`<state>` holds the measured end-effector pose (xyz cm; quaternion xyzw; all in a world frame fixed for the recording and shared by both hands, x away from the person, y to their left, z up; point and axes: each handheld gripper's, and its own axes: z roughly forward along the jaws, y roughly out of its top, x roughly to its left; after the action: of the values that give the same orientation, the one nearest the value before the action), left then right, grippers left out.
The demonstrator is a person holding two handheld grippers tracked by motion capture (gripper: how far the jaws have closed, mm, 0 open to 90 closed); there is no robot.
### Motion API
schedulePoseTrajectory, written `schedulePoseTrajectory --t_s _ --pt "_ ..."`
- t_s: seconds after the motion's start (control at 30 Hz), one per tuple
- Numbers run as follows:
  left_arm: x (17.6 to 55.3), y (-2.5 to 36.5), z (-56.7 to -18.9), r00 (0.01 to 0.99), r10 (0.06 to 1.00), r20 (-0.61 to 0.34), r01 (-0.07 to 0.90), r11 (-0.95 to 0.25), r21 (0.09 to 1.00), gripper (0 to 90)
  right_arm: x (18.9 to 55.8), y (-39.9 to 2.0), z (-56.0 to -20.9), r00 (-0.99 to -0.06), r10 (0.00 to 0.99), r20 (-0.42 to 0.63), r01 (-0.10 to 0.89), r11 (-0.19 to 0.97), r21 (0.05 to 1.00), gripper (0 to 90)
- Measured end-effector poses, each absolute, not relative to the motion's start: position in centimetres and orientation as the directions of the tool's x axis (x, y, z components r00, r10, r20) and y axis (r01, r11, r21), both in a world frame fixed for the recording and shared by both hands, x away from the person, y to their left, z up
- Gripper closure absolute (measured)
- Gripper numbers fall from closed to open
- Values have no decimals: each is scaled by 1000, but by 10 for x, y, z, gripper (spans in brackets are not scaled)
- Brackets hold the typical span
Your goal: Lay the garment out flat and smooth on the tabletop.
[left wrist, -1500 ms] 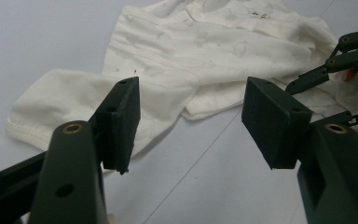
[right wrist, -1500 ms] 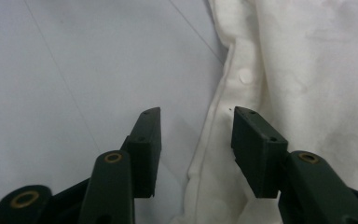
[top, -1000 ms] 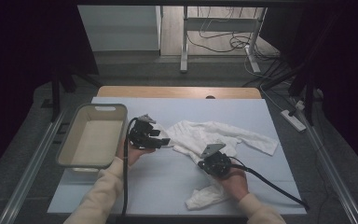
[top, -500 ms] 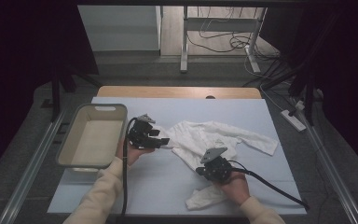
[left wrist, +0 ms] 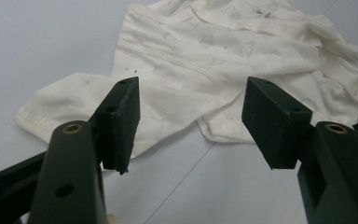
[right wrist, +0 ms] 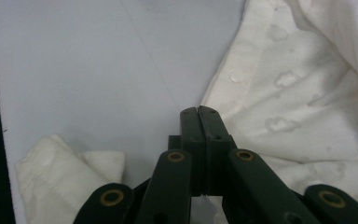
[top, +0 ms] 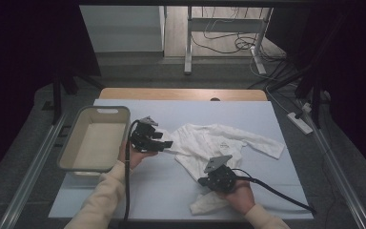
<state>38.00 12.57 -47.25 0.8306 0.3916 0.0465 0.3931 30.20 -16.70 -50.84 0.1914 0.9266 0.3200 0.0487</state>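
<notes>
High view: white garment [top: 214,143] lies spread on the surface between both claws; left claw [top: 164,143] gapes wide at its sleeve, right claw [top: 205,180] pinched shut at its hem, apparently empty; next, likely folding.

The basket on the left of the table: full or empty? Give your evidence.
Empty. The high view shows the basket's bare pale floor, with the white garment lying outside on the table.
</notes>
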Motion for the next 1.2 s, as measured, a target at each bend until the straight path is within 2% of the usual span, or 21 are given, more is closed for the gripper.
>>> schedulePoseTrajectory --t_s 0.43,0.47,0.53,0.7,0.83,1.2 --pt "380 127 -472 689 688 -228 613 -385 690 375 286 -163 -506 -942 329 66 299 733 610 885" --pt "380 127 -472 688 689 -228 613 -384 690 376 287 -163 -505 -941 332 65 299 729 616 862" --pt "380 127 -471 689 689 -227 612 -384 691 375 289 -163 -504 -933 351 75 315 702 639 731" --pt "379 127 -470 690 689 -223 608 -384 695 373 302 -161 -500 -902 429 51 347 649 677 530" --pt "379 127 -469 691 688 -223 607 -383 697 372 313 -151 -498 -895 442 56 355 631 690 496" --pt "380 128 -470 687 690 -227 611 -379 695 372 336 -119 -509 -903 429 24 339 675 655 470"
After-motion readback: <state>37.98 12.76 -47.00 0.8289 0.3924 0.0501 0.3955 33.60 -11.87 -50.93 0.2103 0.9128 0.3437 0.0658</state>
